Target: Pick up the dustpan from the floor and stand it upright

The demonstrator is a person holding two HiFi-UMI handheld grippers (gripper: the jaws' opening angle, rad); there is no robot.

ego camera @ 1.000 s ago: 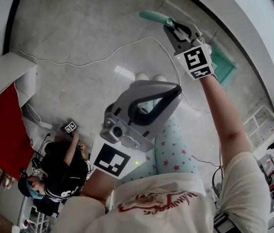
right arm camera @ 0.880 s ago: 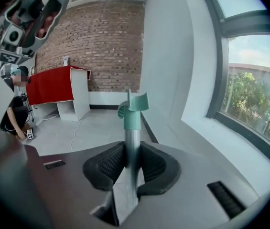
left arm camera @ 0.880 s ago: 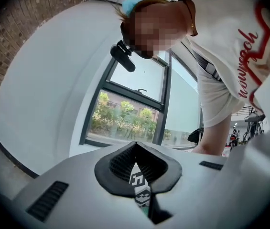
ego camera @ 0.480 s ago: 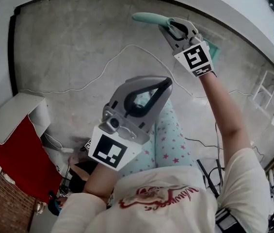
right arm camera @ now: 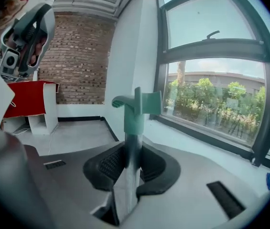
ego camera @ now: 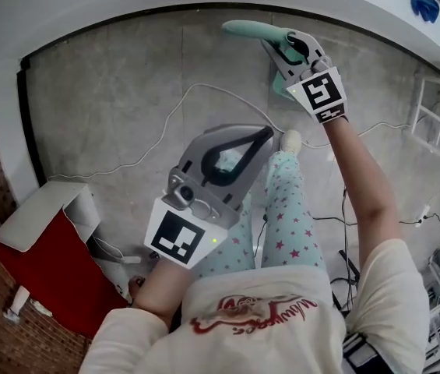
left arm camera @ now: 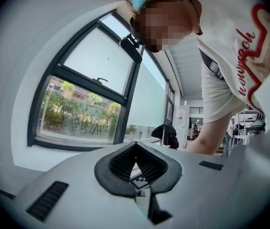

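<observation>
Dustpan pole (right arm camera: 130,175) upright, grip (right arm camera: 135,101) uppermost, clamped in right claw (right arm camera: 133,152); left claw (left arm camera: 135,146) closed, empty.

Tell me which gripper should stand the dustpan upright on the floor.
Right. The right gripper has its jaws clamped on the dustpan handle and holds it above the floor. The left gripper is shut and empty, held back near the person's body.

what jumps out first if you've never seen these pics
The teal dustpan stands out first: the right gripper is shut on its pole and holds it above the grey floor at the top of the head view. Next comes the left gripper, jaws together and empty, over the person's star-patterned trousers. A red box sits at lower left.
</observation>
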